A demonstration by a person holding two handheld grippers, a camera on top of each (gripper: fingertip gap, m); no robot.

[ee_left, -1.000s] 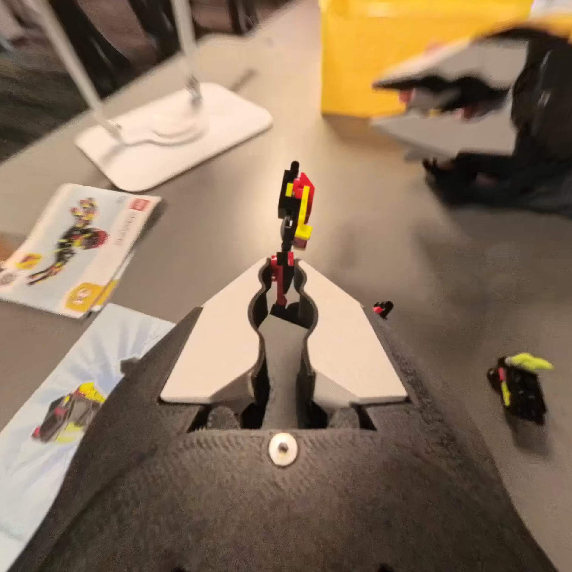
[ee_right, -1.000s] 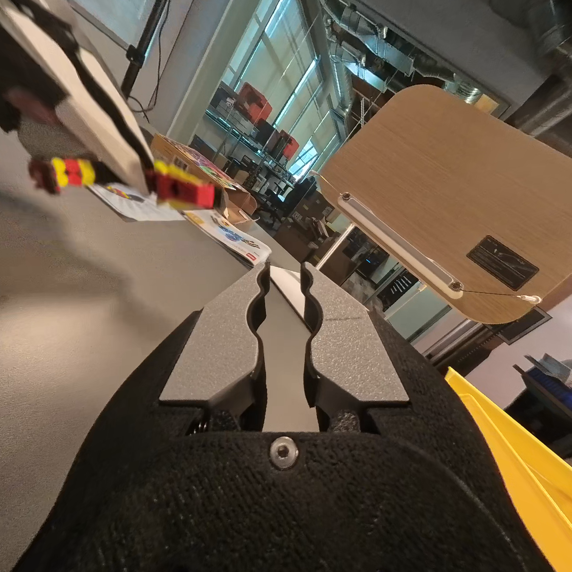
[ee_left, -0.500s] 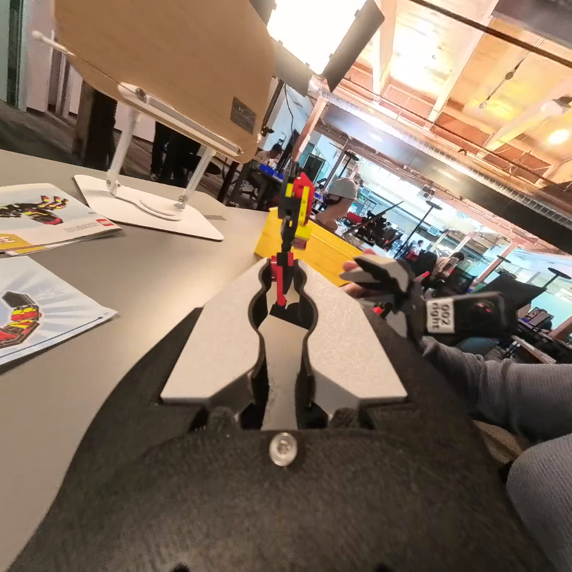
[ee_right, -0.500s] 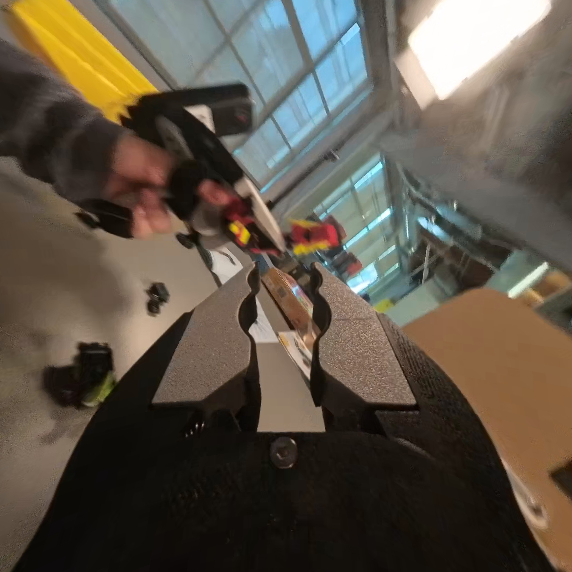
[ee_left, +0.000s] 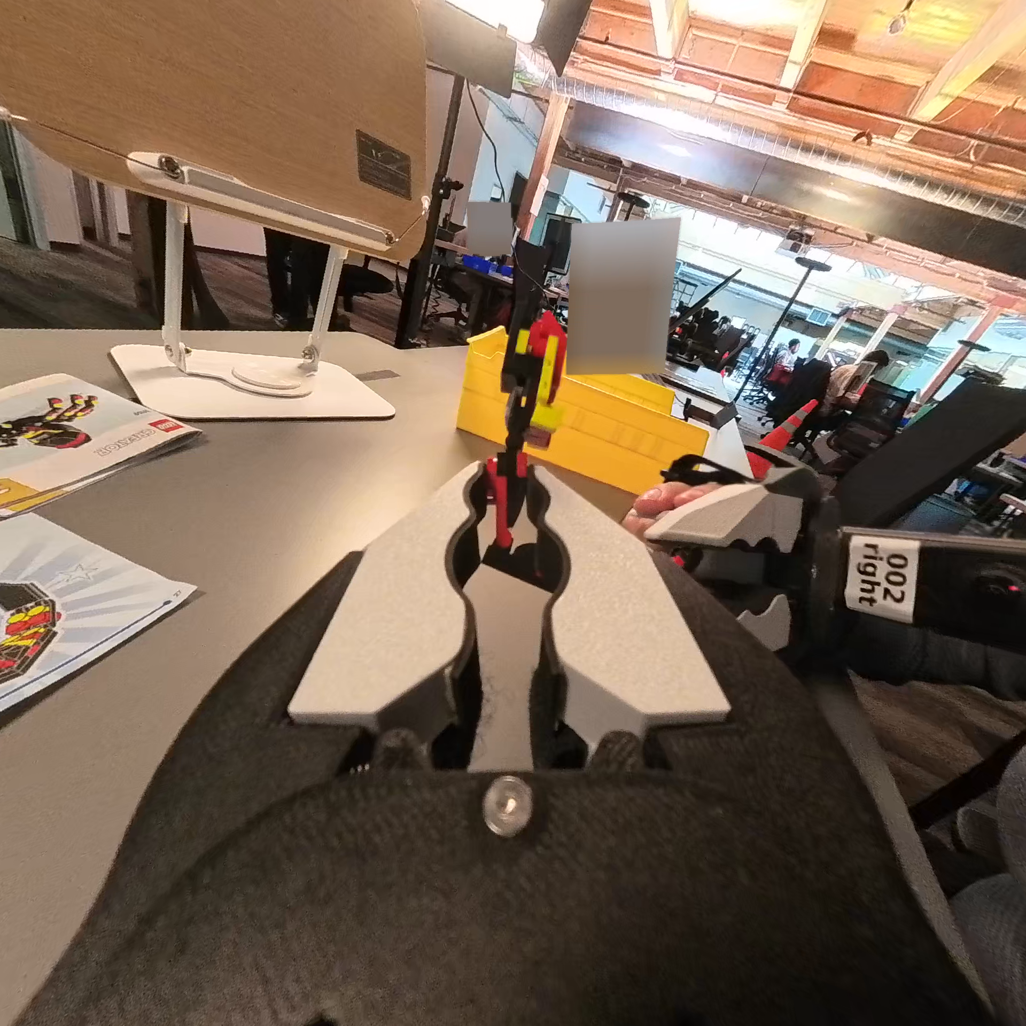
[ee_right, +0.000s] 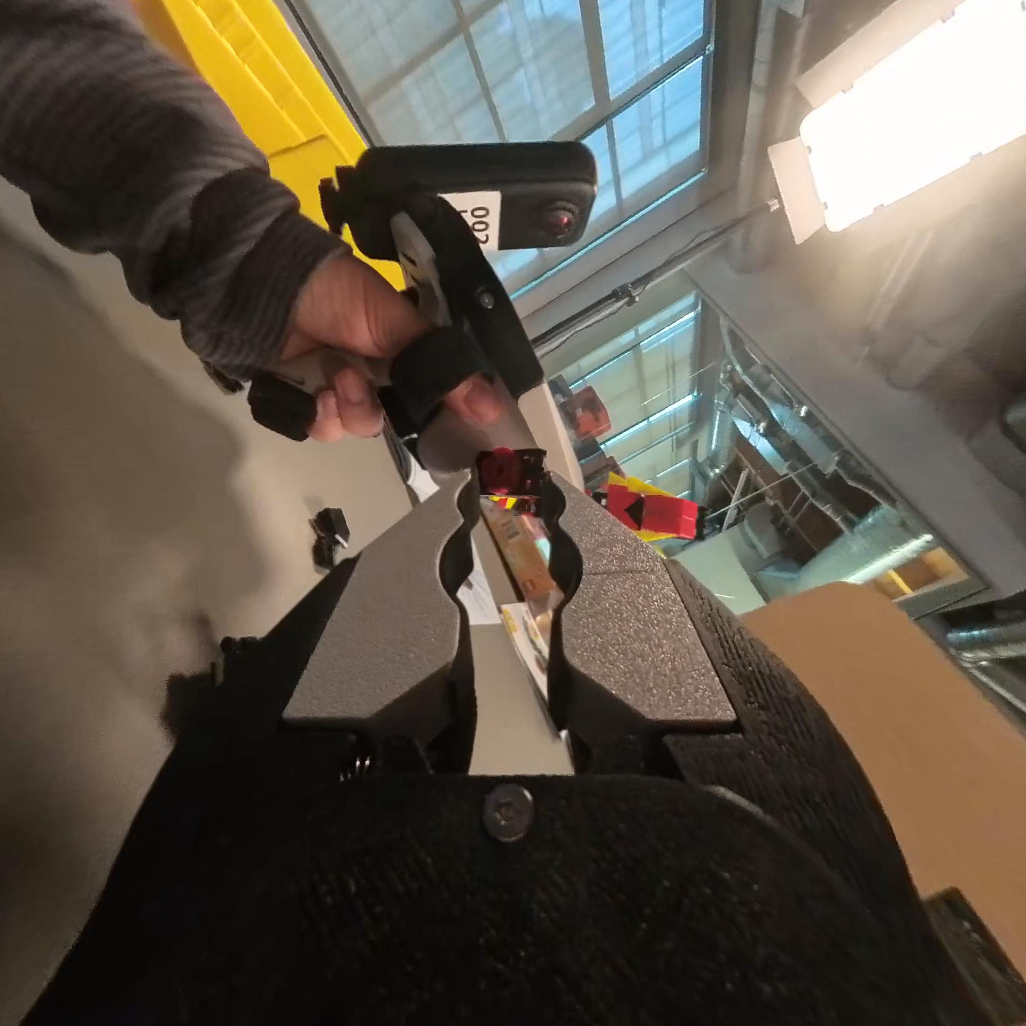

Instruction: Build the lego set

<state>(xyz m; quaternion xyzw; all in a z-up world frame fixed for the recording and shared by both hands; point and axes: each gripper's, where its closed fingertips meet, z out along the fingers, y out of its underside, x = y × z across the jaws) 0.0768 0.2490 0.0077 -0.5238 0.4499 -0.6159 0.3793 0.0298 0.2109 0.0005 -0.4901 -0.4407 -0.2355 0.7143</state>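
**Left gripper clamped on lego piece above the surface**

The left gripper (ee_left: pixel 508 488) held a red, black and yellow lego assembly (ee_left: pixel 530 388) upright, its jaws clamped on the lower end. The right gripper (ee_right: pixel 508 488) pointed at that assembly, its jaws slightly apart with nothing between them. Instruction booklets (ee_left: pixel 83 427) and a yellow bin (ee_left: pixel 610 433) lay on the grey surface (ee_left: pixel 266 499).
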